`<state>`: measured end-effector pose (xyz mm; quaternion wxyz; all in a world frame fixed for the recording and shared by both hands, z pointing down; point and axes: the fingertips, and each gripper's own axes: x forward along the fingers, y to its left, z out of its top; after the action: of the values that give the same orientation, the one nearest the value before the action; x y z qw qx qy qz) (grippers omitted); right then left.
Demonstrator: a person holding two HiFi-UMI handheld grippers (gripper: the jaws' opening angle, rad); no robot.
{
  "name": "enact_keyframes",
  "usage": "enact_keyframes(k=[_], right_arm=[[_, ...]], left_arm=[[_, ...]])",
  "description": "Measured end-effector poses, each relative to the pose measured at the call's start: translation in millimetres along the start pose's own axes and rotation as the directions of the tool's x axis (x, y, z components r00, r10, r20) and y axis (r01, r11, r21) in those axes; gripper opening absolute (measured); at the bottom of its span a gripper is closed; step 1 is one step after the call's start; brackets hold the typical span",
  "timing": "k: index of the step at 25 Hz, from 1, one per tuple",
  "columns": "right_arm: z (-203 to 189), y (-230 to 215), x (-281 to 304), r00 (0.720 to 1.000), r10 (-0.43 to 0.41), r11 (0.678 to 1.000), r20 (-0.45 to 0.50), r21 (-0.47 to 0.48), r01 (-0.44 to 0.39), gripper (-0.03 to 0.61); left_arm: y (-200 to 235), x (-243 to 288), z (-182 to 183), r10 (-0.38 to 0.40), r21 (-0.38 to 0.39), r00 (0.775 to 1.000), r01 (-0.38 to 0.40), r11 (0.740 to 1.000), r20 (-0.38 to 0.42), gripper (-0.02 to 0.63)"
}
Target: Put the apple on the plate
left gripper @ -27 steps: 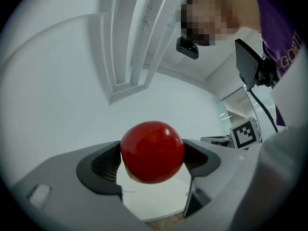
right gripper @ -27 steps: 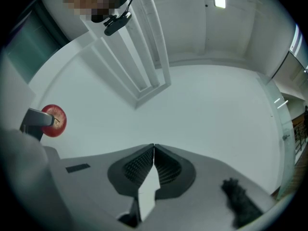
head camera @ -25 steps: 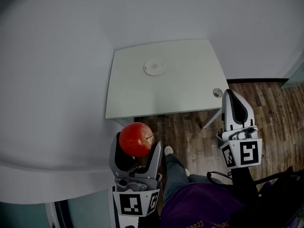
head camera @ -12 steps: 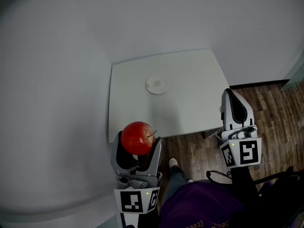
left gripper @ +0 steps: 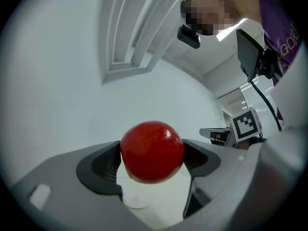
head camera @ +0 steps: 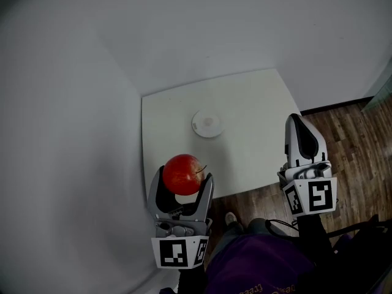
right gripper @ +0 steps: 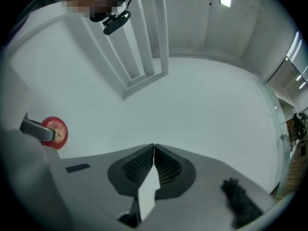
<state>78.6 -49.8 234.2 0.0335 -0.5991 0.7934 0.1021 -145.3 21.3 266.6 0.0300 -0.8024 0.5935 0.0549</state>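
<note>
A red apple [head camera: 182,174] sits clamped in my left gripper [head camera: 184,179], held in the air over the near left edge of the white table [head camera: 257,115]. In the left gripper view the apple [left gripper: 152,151] fills the gap between both jaws. A small white plate [head camera: 207,124] lies near the middle of the table, beyond the apple. My right gripper [head camera: 300,127] hangs over the table's near right edge with its jaws pressed together and nothing between them [right gripper: 153,150]. The apple [right gripper: 54,133] also shows at the left of the right gripper view.
White walls [head camera: 92,90] close in on the table's left and far sides. Brown wooden floor [head camera: 355,139] lies to the right and in front of the table. The person's purple sleeve [head camera: 257,268] and shoe [head camera: 231,218] show below.
The view has closed in on the table. Both grippers now reach over its near edge, and the apple is nearer to the plate. Grip states are unchanged.
</note>
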Motion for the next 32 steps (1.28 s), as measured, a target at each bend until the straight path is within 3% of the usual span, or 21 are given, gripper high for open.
enact_keyframes(k=[8,16,21,27,32], right_arm=[[-25,-4,42,0.999,-0.023,1.000,-0.038,-0.013,0.023,0.011],[-37,-18,55,0.999,-0.012,1.000,-0.052,-0.015,0.011,0.011],[-57,-48,111,0.997,0.021,1.000,-0.071,-0.002,-0.021,0.011],[-48,-45,123,0.997,0.046,0.999,-0.063,-0.003,-0.046,0.011],[-68,-68,160,0.994,0.062,0.998,-0.087,0.000,-0.062,0.011]], left_arm=[[24,49,-42,-0.025,-0.040,0.998,0.022,0.999,-0.065,0.402],[29,64,-76,0.015,-0.078,0.992,-0.024,0.997,-0.125,0.402],[30,118,-111,0.041,-0.127,0.980,-0.067,0.990,-0.196,0.402],[31,126,-135,0.042,-0.137,0.965,-0.080,0.987,-0.258,0.402],[24,165,-177,0.030,-0.144,0.941,-0.083,0.986,-0.336,0.402]])
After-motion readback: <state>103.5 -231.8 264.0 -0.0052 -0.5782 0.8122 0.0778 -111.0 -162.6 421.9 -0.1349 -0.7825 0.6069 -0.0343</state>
